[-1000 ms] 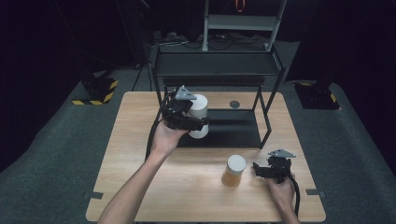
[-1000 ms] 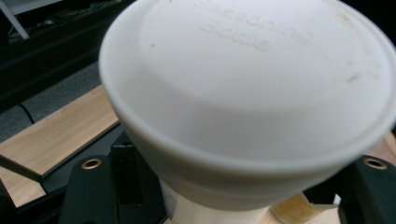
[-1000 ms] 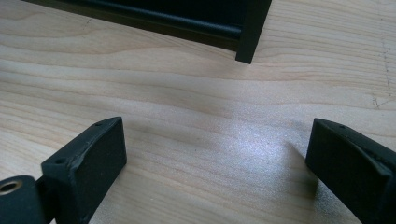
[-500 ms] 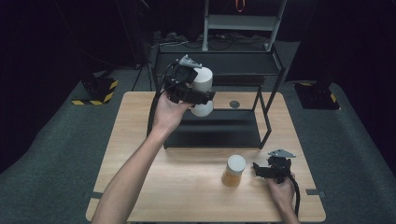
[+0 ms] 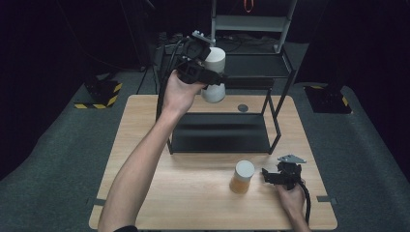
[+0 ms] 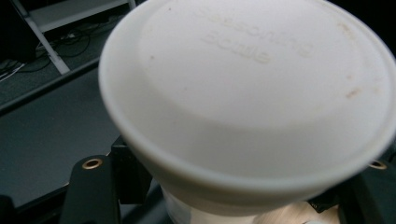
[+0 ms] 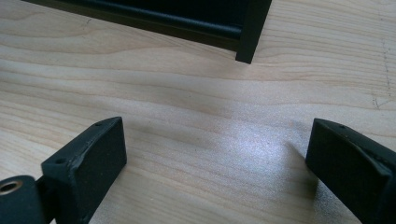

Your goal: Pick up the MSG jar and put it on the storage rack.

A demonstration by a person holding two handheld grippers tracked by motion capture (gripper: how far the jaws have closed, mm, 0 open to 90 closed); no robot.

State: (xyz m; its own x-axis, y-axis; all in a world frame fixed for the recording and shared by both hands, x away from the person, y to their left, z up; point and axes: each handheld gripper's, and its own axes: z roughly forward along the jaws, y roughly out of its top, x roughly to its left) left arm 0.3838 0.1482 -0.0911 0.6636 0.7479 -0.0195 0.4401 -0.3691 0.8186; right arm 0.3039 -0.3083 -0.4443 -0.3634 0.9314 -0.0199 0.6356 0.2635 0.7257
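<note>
White seasoning bottle (image 5: pixel 213 73) is clamped in the left hand-held gripper (image 5: pixel 209 77), lifted off the desk (image 5: pixel 145 125) and held at the front-left edge of the black rack's top shelf (image 5: pixel 256 65), tilted a bit. In the left gripper view the bottle's wide lid (image 6: pixel 252 88) sits right against the camera, with the jaws squeezed on the narrower body below it.

Right hand-held gripper (image 5: pixel 271 177) rests low on the desk near the front right corner, jaws spread wide with nothing between them; the right gripper view has bare wood and a rack leg (image 7: pixel 252 30) ahead. Amber jar with white lid (image 5: pixel 241 177) stands just beside it, not touching.

Step in hand looks like placing the bottle on the top shelf.

Risks, as I judge them:
- the grip is under the lid on a smooth round body, so the bottle could slide or rotate in the pads if it's swung fast
- the bottle's base could clip the shelf's front rail on the way in and be knocked loose
- letting go while it's tilted could tip it and roll it off the shelf
- the lid blocks the left gripper view, so it's hard to judge the landing
- right hand-held gripper could nudge the amber jar if it moves
</note>
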